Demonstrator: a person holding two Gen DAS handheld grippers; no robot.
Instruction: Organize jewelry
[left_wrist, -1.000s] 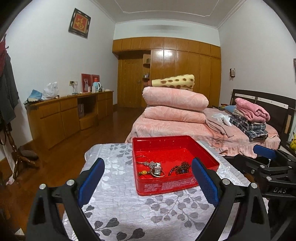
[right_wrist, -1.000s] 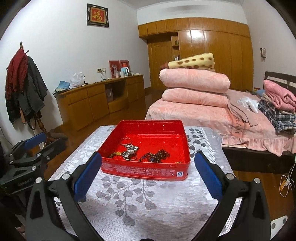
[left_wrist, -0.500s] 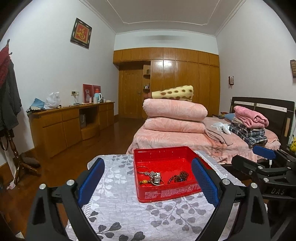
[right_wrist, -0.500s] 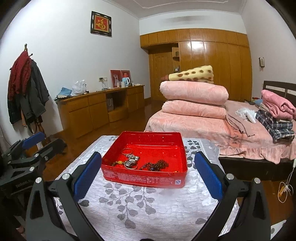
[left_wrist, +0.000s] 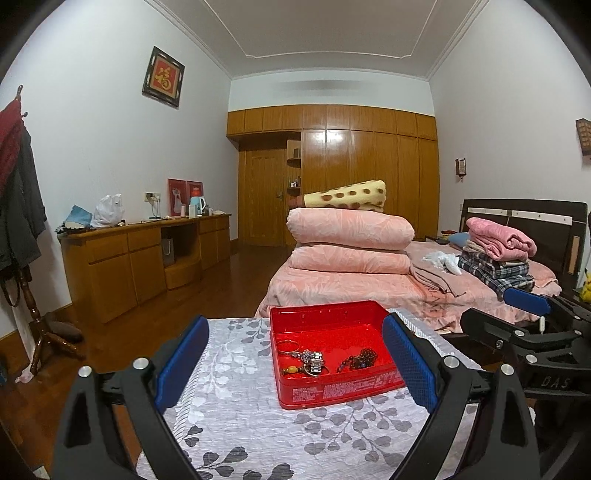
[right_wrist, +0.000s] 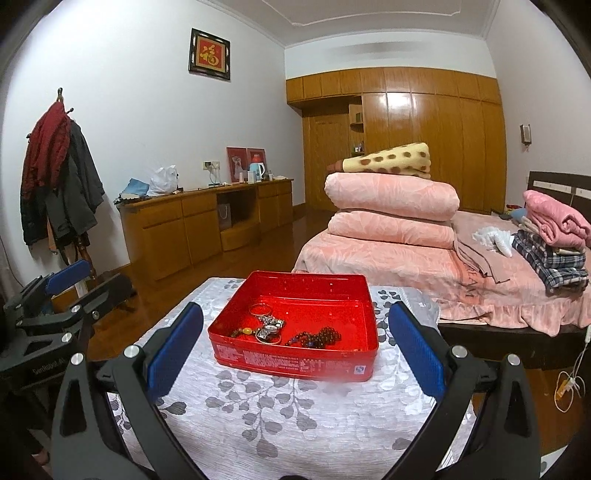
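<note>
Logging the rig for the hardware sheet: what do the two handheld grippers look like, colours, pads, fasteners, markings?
Both match: the left gripper and right gripper have black plastic frames with triangular cut-outs, blue textured pads on the fingers and silver screw heads at the joints. Raised lettering on the bodies is too distorted to read reliably. No cables or sleeves show.

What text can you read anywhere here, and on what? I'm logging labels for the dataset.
"DAS": on the right gripper's black body, left wrist view.
"GenRobot.AI": on the left gripper's black body, right wrist view; small, so only roughly legible.
"福": gold character in the framed wall picture.
White print on the red tin's front wall: too small to read.
</note>
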